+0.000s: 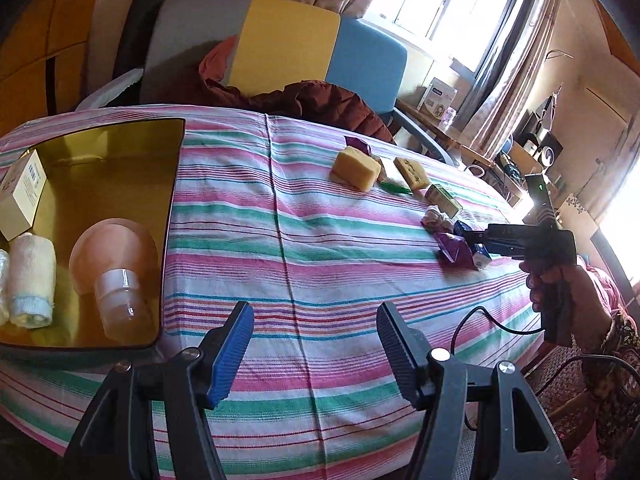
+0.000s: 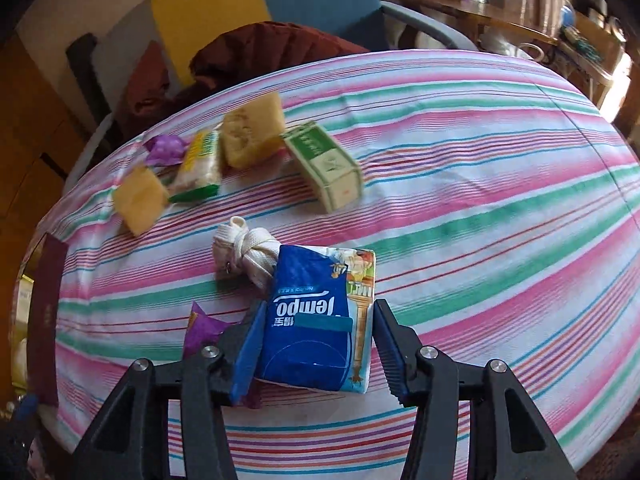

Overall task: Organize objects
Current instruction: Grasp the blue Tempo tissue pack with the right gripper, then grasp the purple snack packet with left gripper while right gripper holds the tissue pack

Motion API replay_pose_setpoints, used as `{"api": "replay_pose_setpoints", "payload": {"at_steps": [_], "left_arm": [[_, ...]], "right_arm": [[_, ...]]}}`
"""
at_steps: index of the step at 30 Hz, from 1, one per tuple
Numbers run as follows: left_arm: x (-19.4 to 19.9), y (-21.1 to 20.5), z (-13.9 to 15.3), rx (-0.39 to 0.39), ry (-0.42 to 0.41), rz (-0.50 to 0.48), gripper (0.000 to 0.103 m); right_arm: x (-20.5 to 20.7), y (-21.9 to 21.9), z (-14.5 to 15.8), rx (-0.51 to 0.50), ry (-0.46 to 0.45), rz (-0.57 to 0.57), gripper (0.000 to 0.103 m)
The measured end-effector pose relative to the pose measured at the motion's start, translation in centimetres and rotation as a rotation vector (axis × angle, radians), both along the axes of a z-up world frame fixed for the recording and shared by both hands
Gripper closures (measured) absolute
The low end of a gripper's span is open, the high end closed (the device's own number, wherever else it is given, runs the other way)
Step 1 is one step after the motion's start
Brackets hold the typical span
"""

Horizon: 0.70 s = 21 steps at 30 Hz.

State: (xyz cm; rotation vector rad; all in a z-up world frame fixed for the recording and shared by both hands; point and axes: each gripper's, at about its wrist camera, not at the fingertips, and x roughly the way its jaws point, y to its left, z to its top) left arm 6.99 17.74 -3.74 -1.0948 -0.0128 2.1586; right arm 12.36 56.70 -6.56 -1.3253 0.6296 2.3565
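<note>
While the left gripper (image 1: 316,332) hangs wide open and empty over the striped tabletop (image 1: 280,240), a gold tray (image 1: 120,184) beside it holds a box, rolled towels and a jar. Right view: the right gripper (image 2: 316,344) brackets a blue tissue pack (image 2: 312,320), long axis running along the fingers (image 2: 250,354); whether they pinch it, I cannot tell.

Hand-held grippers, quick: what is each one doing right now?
Left hand-held gripper: open, holding nothing.
Right hand-held gripper: around the tissue pack; grip cannot be told.
</note>
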Motion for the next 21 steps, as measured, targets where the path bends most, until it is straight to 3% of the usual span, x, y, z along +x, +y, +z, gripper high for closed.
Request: {"api": "replay_pose_setpoints", "payload": {"at_steps": [6, 21], "left_arm": [[-0.5, 2.9, 0.2, -0.011, -0.016, -0.058, 0.038], [0.5, 18.1, -0.7, -0.129, 0.020, -0.443, 0.036]], "right_arm": [[0.5, 0.7, 0.4, 0.164, -0.098, -0.054, 0.050], [1.5, 2.9, 0.0, 0.084, -0.128, -0.132, 0.050]]}}
